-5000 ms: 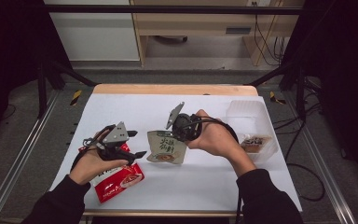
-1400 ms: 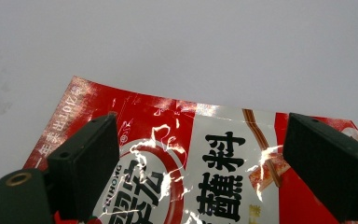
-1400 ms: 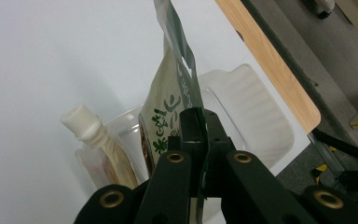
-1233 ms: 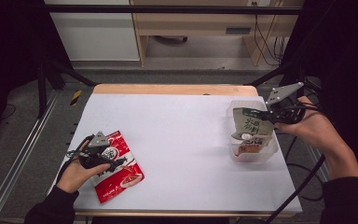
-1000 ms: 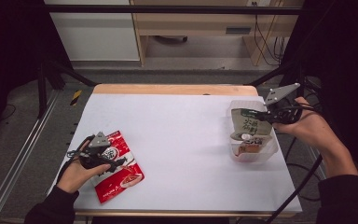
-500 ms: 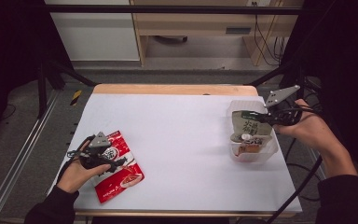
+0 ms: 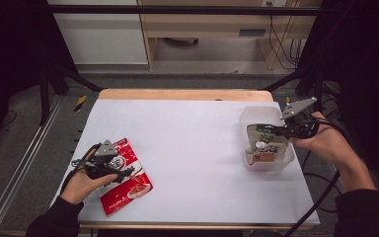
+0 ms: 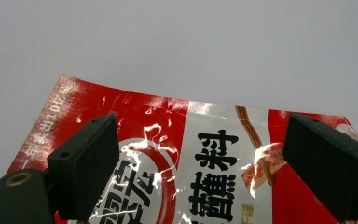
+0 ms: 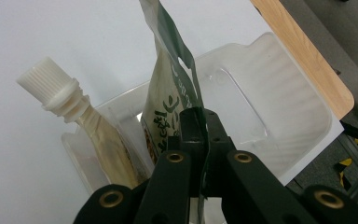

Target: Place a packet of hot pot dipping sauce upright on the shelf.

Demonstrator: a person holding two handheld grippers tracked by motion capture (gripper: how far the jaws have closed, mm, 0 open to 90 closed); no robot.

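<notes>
At the right of the high view, the right claw is clamped on the top edge of a green-and-cream pouch, holding it over a clear plastic tub near the right edge of the white surface. In the right gripper view the pouch stands on edge, its long axis running from the pinched jaws at the bottom up to the top of the frame, its lower part inside the tub. Just left of it, a spouted pouch with a white ribbed cap leans in the same tub, cap pointing to the upper left.

At lower left of the high view, the left claw hovers over a red sauce packet lying flat, long axis slanting from upper right to lower left. In the left gripper view its jaws stand wide apart on either side of the packet, gripping nothing.
</notes>
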